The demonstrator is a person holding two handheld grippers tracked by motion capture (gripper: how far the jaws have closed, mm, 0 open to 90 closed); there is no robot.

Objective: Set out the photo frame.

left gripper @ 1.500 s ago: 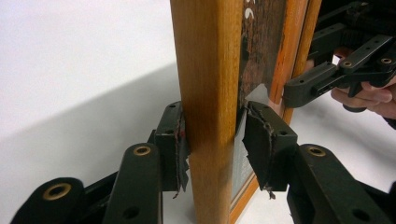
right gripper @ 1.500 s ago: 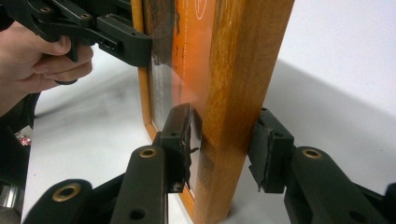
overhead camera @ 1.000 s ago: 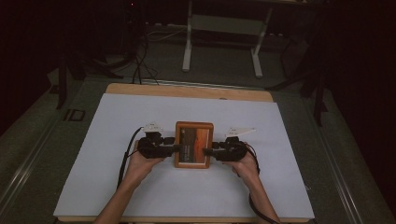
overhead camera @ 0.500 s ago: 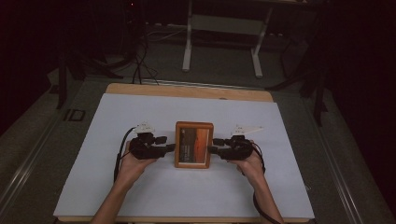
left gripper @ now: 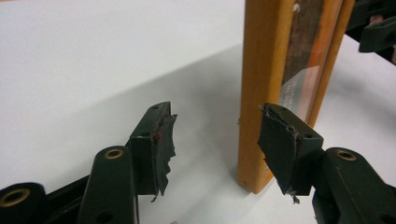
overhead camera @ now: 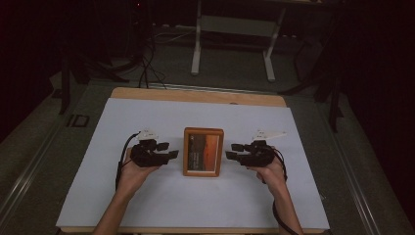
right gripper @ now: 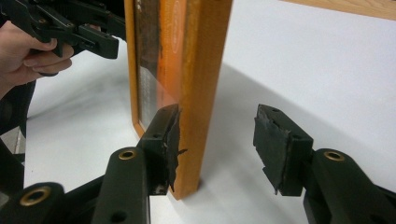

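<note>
Both pairs of black jaws stand spread apart with nothing between them. Torn black pads line the left gripper, and in the left gripper view the near corner of the frame's side rail sits just ahead of the gap, close to one jaw but not clamped. The right gripper mirrors this: in the right gripper view its worn pads flank open air, one jaw just beside the rail's edge.

Between the two grippers lies the rectangular orange-brown wooden picture frame, flat on the white sheet, with a dark and orange picture under its glass. Each gripper sits near a long side of the frame, apart from it. A hand holds the left gripper, another hand the right. The sheet covers a light wooden tabletop; beyond stands a dim floor with a white metal stand.
</note>
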